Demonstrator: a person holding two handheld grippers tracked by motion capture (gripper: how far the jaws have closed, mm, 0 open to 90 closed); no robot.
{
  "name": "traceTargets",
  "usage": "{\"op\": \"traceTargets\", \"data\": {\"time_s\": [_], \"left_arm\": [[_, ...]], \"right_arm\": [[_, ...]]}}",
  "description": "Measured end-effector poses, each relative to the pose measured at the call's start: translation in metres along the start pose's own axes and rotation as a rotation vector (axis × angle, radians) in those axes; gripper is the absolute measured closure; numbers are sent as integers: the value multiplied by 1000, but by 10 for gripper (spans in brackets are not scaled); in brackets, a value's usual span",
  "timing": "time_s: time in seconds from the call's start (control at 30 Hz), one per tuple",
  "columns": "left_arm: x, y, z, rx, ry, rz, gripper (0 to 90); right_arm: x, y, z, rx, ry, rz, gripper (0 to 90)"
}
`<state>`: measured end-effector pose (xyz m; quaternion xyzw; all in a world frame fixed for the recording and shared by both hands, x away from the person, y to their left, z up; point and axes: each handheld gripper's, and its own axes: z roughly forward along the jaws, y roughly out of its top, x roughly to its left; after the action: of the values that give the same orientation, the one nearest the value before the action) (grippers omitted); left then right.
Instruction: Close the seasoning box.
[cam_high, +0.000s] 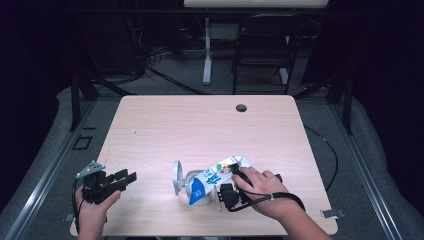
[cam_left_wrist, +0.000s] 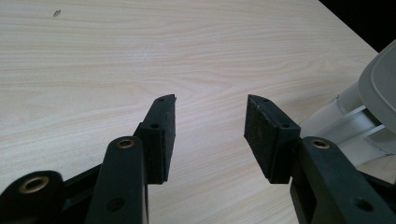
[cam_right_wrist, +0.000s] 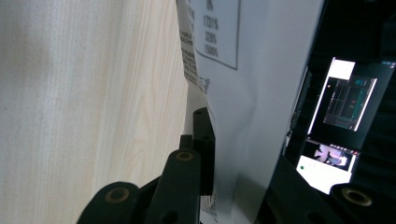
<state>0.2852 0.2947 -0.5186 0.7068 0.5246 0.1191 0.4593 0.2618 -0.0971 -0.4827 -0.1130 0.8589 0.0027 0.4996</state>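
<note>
Nearest the table's (cam_high: 165, 125) front edge, toward its left corner, the left gripper (cam_high: 117, 179) is lying low in the person's left hand (cam_high: 95, 205), its jaws standing wide apart with nothing but bare wood between them; in the left gripper view the black pads (cam_left_wrist: 164, 140) are facing each other across an open gap over the tabletop (cam_left_wrist: 140, 56).

Further right along the front edge, the person's right hand (cam_high: 262, 187) is gripping the right gripper (cam_high: 226, 192), and its jaws are pinching a white, blue-printed pouch (cam_high: 215, 177). In the right gripper view the pouch's white panel (cam_right_wrist: 252, 93), printed with small text and a box of percentages, is running up between the two jaws, which are drawn narrow on it.

The pouch is sitting front of centre on the table, tilted, its lower end resting in or over a grey-white cup-like container (cam_high: 195, 192); whether anything is inside that container cannot be told. A round grey lid or flange (cam_high: 176, 177) is standing on edge at the container's left side, touching it.

Toward the far edge, a small dark hole (cam_high: 241, 107) is showing in the wood.
</note>
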Motion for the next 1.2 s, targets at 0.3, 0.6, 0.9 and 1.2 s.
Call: {"op": "traceTargets", "data": {"time_s": [0.3, 0.6, 0.9, 1.2], "left_arm": [[-2, 2, 2, -2, -6, -1, 537], [-3, 4, 1, -12, -7, -5, 537], [-5, 5, 3, -11, -4, -7, 537], [-1, 2, 4, -3, 11, -12, 536]], "right_arm": [[1, -3, 0, -12, 19, 71, 853], [3, -5, -1, -30, 37, 130, 858], [3, -9, 0, -48, 70, 179, 861], [3, -12, 4, -92, 104, 248, 865]]}}
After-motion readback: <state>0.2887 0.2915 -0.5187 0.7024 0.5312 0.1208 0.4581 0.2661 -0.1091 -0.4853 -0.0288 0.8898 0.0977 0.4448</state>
